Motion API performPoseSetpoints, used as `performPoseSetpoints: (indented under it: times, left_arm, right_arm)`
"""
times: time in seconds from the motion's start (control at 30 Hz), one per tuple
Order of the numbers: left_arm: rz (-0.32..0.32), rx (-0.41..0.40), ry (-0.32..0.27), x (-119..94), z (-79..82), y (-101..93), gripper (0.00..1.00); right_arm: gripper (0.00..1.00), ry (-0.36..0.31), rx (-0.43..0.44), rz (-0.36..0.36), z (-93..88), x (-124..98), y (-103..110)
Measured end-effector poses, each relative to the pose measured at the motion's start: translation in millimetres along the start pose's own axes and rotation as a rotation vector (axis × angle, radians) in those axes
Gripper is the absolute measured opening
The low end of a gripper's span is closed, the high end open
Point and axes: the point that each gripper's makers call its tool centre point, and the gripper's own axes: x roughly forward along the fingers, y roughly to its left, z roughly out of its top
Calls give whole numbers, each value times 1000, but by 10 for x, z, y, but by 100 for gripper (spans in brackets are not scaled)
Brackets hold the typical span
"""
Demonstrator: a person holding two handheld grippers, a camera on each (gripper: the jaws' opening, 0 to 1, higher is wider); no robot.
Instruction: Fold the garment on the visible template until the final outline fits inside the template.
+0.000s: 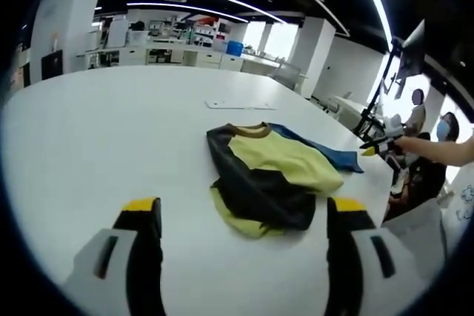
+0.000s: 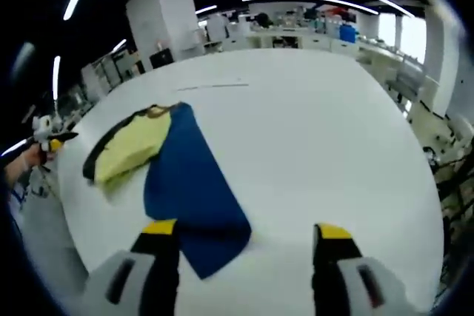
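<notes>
In your left gripper view, your left gripper (image 1: 243, 216) hangs over the white table (image 1: 96, 131) with its yellow-tipped jaws spread wide and nothing between them. The garment (image 1: 270, 175) lies crumpled on the table just ahead of the jaws, between them in the picture: a yellow front, black sleeves bunched over it, a brown collar at the far end and a blue part trailing off to the right. Beyond it a thin outline (image 1: 241, 104) is marked on the tabletop, well apart from the cloth. At the right edge your right gripper (image 1: 379, 144) shows above the table edge, held in a hand; you cannot tell how its jaws stand from here.

In your right gripper view, your right gripper (image 2: 243, 233) is spread open and empty too. The garment (image 2: 181, 175) lies left of centre, its long blue panel reaching toward you so that its near corner sits just beside the left jaw tip, the yellow and black part farther off. The marked outline (image 2: 215, 85) lies beyond on the table (image 2: 333, 138). Your left gripper (image 2: 46, 135) shows at the far left.
</notes>
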Motion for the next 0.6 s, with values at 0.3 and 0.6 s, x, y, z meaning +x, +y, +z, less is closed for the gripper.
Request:
performPoseSetpoints:
  times: [0.3, 0.6]
  left_arm:
    - [-5, 21, -9, -12, 88, 10, 90]
    - [-14, 38, -3, -21, 89, -1, 90]
  right_arm:
    - [100, -35, -15, -8, -43, -33, 87]
    - [95, -71, 8, 7, -117, -76, 168]
